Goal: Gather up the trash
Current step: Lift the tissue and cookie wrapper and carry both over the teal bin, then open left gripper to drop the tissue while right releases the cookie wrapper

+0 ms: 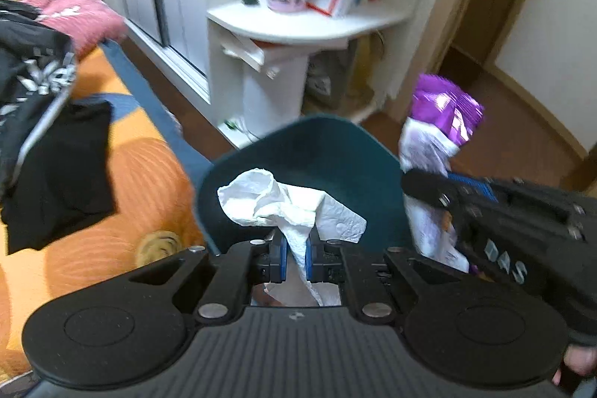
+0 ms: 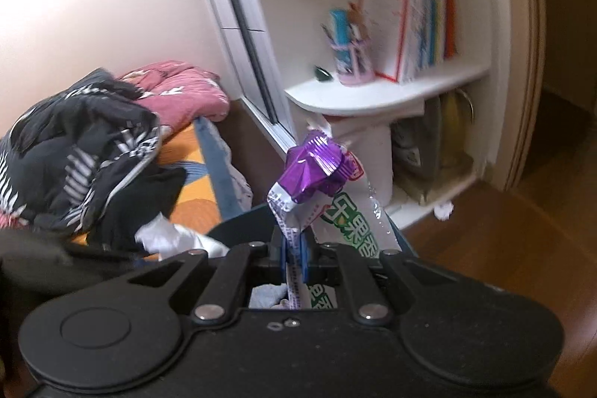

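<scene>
My left gripper [image 1: 296, 254] is shut on a crumpled white tissue [image 1: 276, 198] and holds it over the open mouth of a dark teal bin [image 1: 358, 152]. My right gripper [image 2: 294, 254] is shut on a purple and white snack wrapper [image 2: 317, 170] and holds it over the same bin [image 2: 238, 222]. In the left wrist view the right gripper [image 1: 429, 185] comes in from the right with the wrapper [image 1: 444, 114] beside the bin's right rim. The tissue also shows at the left in the right wrist view [image 2: 175, 237].
A bed with an orange cover [image 1: 123, 181] and dark clothes [image 1: 41, 122] lies to the left. A white corner shelf [image 1: 309, 21] with books and a pen cup stands behind the bin. A scrap of white paper [image 2: 444, 210] lies on the wooden floor [image 2: 503, 248].
</scene>
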Available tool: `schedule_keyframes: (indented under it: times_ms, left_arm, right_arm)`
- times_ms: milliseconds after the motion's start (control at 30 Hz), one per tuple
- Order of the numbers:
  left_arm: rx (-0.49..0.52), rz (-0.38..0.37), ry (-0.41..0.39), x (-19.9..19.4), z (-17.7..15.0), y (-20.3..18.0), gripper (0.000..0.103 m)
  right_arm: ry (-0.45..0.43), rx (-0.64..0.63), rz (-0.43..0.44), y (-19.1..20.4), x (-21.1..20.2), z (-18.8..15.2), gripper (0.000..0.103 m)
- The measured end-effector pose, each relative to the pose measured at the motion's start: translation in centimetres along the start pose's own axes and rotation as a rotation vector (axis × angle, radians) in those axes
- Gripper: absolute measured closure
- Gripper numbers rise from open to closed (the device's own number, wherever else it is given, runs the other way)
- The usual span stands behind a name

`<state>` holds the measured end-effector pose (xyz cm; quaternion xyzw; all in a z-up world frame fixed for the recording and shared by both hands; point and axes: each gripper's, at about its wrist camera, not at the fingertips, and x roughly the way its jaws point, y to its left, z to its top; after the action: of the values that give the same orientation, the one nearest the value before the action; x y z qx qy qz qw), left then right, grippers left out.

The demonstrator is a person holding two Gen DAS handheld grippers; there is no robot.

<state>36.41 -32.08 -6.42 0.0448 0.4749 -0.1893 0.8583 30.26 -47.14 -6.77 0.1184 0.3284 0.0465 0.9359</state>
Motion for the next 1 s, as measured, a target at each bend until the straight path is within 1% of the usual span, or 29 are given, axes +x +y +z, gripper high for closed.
schedule_keyframes:
  times_ms: [67,167,333,500,567,667,833,900,1000]
  left_arm:
    - [0.031,-0.004,0.024,1.4,-0.4,-0.8,0.095]
    - [0.062,0.001,0.052,3.1,-0.9,-1.7,0.095]
    - [0.082,0.004,0.103,5.6,-1.7,-2.2,0.095]
    - [0.074,-0.009,0.148,7.7,-2.3,-2.1,0.095]
    - [0.064,-0.015,0.159,8.3,-2.4,-2.0,0.095]
    - [0.060,-0.023,0.173,8.8,-2.6,-1.9,0.094]
    - [0.050,-0.027,0.194,9.3,-2.8,-2.0,0.092]
    - [0.042,-0.029,0.202,9.4,-2.9,-2.0,0.090]
    - [0.029,-0.027,0.199,9.2,-2.9,-1.9,0.076]
  right_arm:
    - [0.008,0.039,0.004,-1.0,1.3,-0.5,0.096]
    - [0.026,0.063,-0.008,-1.9,3.1,-1.1,0.095]
    - [0.081,0.098,-0.014,-2.8,5.4,-2.3,0.094]
    - [0.159,0.094,-0.058,-2.8,7.2,-3.2,0.092]
    - [0.173,0.099,-0.057,-2.8,7.4,-3.5,0.088]
    - [0.200,0.096,-0.078,-2.9,7.7,-3.7,0.083]
    - [0.206,0.071,-0.090,-2.6,7.4,-3.6,0.071]
    - [0.206,0.070,-0.086,-2.5,6.9,-3.4,0.070]
    - [0.207,0.062,-0.088,-2.3,6.3,-3.3,0.069]
